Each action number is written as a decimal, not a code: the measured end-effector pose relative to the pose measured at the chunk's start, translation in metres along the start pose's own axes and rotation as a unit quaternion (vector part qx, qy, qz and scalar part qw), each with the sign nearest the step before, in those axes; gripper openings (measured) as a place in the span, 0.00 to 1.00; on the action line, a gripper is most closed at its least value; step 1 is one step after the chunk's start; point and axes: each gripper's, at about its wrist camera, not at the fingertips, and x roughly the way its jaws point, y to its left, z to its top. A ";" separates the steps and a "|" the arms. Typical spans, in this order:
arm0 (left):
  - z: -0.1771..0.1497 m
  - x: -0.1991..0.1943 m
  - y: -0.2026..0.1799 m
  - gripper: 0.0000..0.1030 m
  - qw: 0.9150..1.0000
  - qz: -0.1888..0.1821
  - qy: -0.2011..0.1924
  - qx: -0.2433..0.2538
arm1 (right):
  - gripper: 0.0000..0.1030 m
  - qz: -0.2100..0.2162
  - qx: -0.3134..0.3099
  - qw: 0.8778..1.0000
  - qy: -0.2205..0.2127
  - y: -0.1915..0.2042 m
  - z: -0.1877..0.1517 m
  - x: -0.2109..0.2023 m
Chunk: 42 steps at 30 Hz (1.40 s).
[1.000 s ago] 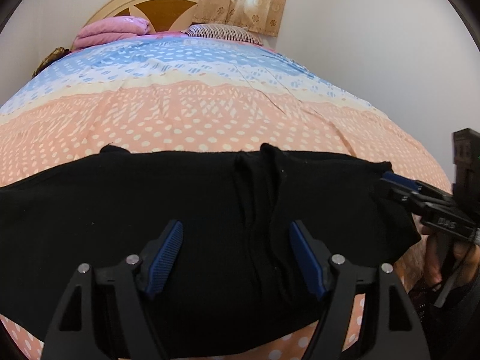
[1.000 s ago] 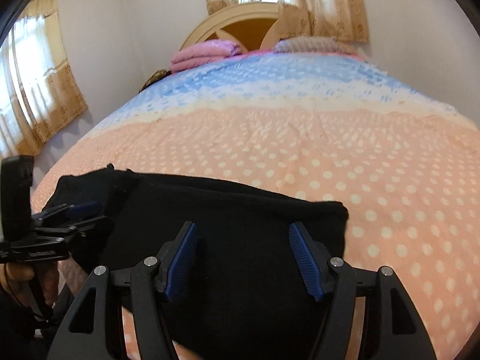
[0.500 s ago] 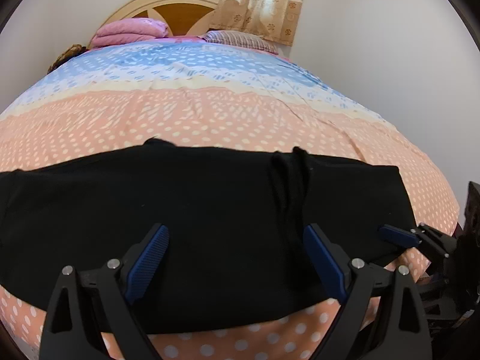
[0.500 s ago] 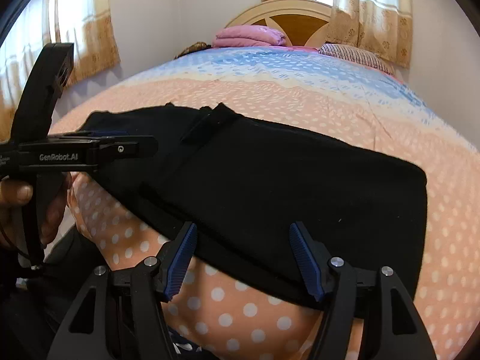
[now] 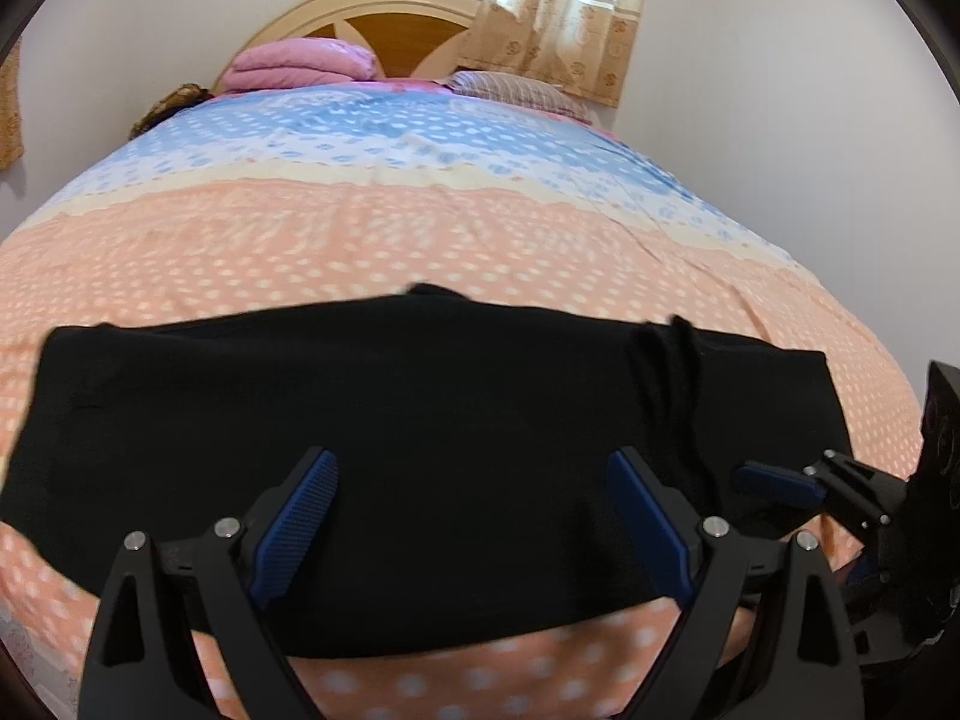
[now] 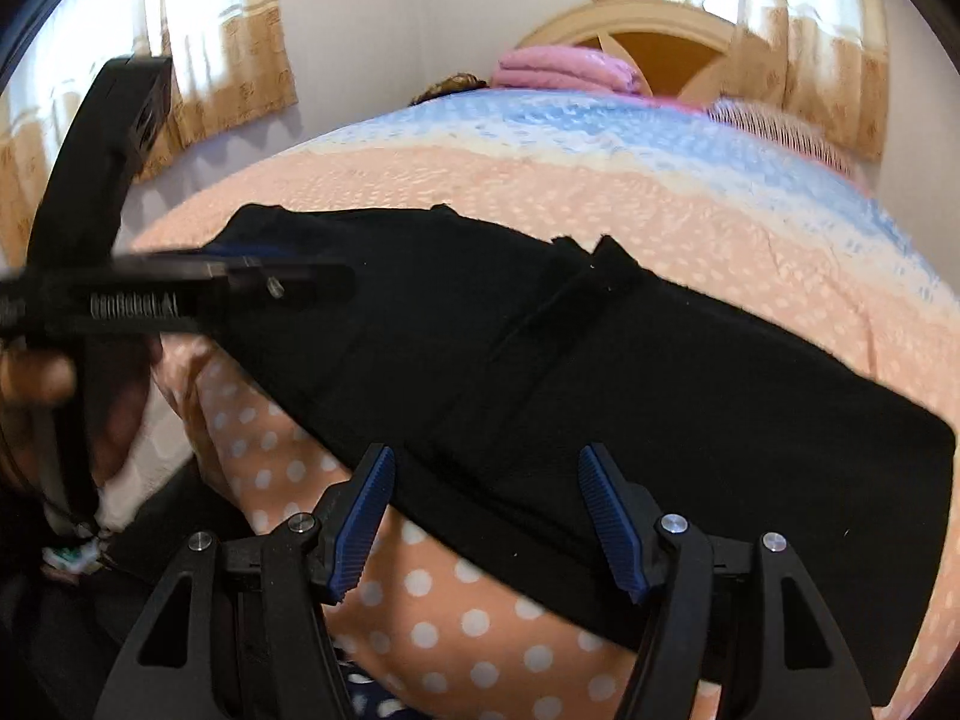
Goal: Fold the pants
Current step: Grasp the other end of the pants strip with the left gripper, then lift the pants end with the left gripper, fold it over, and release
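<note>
The bed (image 5: 420, 228) wears a dotted cover, peach across the near and middle part, blue toward 12 o'clock. Black pants (image 5: 420, 444) lie flat across it from 9 to 3 o'clock, close to the near edge. At 12 o'clock, against the headboard (image 5: 384, 30), rest a folded pink blanket (image 5: 300, 63) and, just toward 1 o'clock, a checked pillow (image 5: 510, 90).

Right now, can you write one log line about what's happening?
step: fold pants | black cloth pants: flat on dotted bedspread | left tongs: open, above pants | right tongs: open, at near edge
</note>
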 end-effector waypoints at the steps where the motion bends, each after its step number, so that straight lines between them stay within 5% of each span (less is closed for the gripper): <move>1: 0.002 -0.005 0.010 0.91 1.000 0.013 -0.007 -0.001 | 0.64 -0.002 -0.006 1.000 0.001 0.003 0.000 -0.001; 11: 0.002 -0.040 0.159 0.91 0.986 0.149 -0.038 -0.068 | 0.64 0.011 0.025 0.998 -0.052 -0.006 -0.005 -0.034; 19: -0.024 -0.024 0.203 0.65 0.986 0.079 -0.015 -0.144 | 0.64 0.012 0.018 0.999 -0.049 0.004 -0.009 -0.028; 26: -0.023 -0.017 0.199 0.65 0.989 0.088 -0.029 -0.119 | 0.64 0.018 0.017 0.998 -0.054 0.009 -0.011 -0.031; 31: -0.018 -0.019 0.189 0.40 0.992 0.081 -0.025 -0.093 | 0.64 0.020 0.017 0.998 -0.055 0.014 -0.012 -0.030; 34: -0.018 -0.019 0.188 0.39 0.992 0.087 -0.025 -0.091 | 0.64 0.020 0.014 0.998 -0.054 0.016 -0.012 -0.030; 39: -0.018 -0.013 0.201 0.53 0.988 0.080 -0.027 -0.126 | 0.64 0.018 0.015 0.998 -0.055 0.016 -0.013 -0.030; 42: -0.017 -0.015 0.199 0.36 0.991 0.057 -0.025 -0.116 | 0.64 0.015 0.017 0.998 -0.060 0.015 -0.014 -0.035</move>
